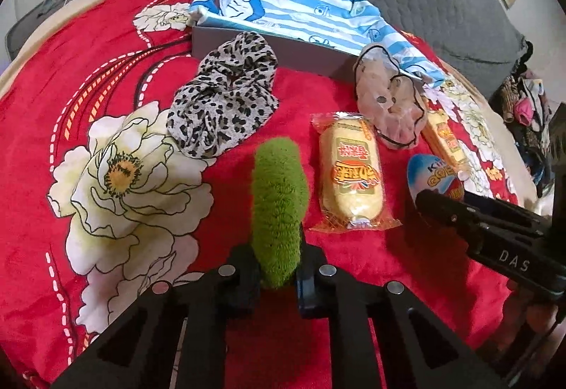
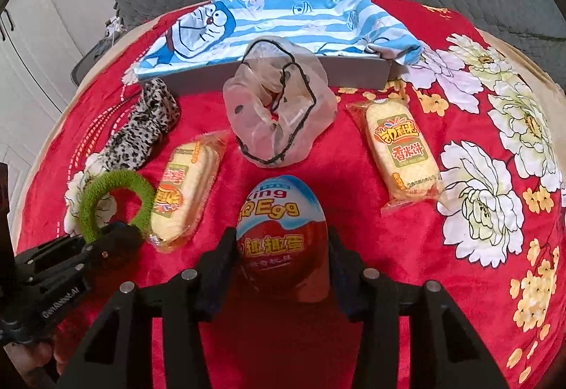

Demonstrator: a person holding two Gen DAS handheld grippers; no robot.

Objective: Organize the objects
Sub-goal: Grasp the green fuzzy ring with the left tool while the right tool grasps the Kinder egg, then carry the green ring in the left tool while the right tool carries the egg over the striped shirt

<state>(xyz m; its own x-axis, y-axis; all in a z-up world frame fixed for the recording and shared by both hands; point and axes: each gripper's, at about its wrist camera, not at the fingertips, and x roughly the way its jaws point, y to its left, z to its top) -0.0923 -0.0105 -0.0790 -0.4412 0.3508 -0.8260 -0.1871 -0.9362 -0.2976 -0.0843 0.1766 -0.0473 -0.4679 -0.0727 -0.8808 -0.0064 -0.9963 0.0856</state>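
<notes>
2 grippers, each loaded. Left gripper (image 1: 279, 277) pinching a green scrunchie (image 1: 279, 205) edge-on, ring standing upright over the red floral blanket (image 1: 53, 106). Right gripper (image 2: 283, 268) closed around a foil-wrapped toy egg (image 2: 281, 233) at its widest part, blunt end toward the camera; cannot tell whether lifted or resting on the blanket.

Scrunchie: light, soft, springy; likely to squash and slip if held only by the fuzz, so best gripped across the full band. Egg: probably a light, hollow shell, smooth and slippery foil, easily crushed; gentle squeeze at the middle, never at the tapered tip.

Lying loose: leopard scrunchie (image 1: 226, 98), sheer scrunchie (image 2: 279, 113) with black trim, 2 wrapped rice cakes (image 2: 187, 190) (image 2: 401, 148). Wrappers crinkly, contents brittle; better taken across the narrow sides. Behind them, grey box (image 2: 353, 70) draped with a striped cartoon cloth (image 2: 269, 21), possibly the destination.
</notes>
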